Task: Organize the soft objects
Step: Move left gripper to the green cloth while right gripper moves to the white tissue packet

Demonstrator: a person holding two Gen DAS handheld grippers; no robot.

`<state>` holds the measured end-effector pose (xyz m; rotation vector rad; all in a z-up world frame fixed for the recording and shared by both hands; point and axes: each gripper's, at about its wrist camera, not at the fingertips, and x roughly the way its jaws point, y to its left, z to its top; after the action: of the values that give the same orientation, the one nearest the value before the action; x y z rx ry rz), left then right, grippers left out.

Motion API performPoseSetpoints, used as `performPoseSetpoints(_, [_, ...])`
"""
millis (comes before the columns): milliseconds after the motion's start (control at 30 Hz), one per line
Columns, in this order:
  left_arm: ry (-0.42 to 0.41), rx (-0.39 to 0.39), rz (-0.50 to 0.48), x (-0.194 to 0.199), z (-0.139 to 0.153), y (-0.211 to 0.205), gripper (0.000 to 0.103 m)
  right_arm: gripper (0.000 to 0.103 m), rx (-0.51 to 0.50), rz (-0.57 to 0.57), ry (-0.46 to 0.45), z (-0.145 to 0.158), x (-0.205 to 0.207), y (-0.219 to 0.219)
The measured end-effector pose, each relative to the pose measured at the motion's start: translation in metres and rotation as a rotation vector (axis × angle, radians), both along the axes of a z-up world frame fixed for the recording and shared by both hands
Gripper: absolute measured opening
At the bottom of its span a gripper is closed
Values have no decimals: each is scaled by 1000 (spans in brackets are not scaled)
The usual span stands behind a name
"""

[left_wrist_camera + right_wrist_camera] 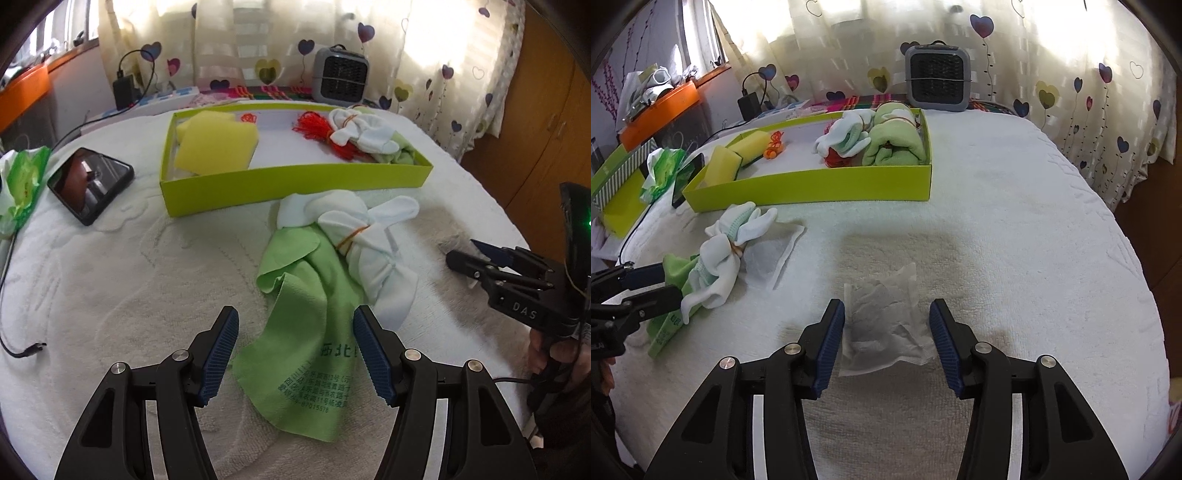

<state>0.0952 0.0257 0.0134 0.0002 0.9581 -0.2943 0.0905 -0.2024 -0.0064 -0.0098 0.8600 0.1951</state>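
The white pouch (882, 325) lies flat on the towel-covered tabletop (1015, 229), directly between the two fingers of the right claw (886, 339), which stand apart with nothing held. Its long side runs away from the claw, toward the green box (812, 184). The left claw (295, 354) is also apart and empty, over the corner of the green cloth (303, 332) beside the tied white socks (362, 236). I judge the right claw is nearer to the pouch, so closing comes next.
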Motion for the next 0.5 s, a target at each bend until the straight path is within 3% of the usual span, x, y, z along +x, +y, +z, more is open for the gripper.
performPoseSetpoints(500, [5,32,-20,7,-6,-5,64,28,-5,-16,-6,0,-5,2])
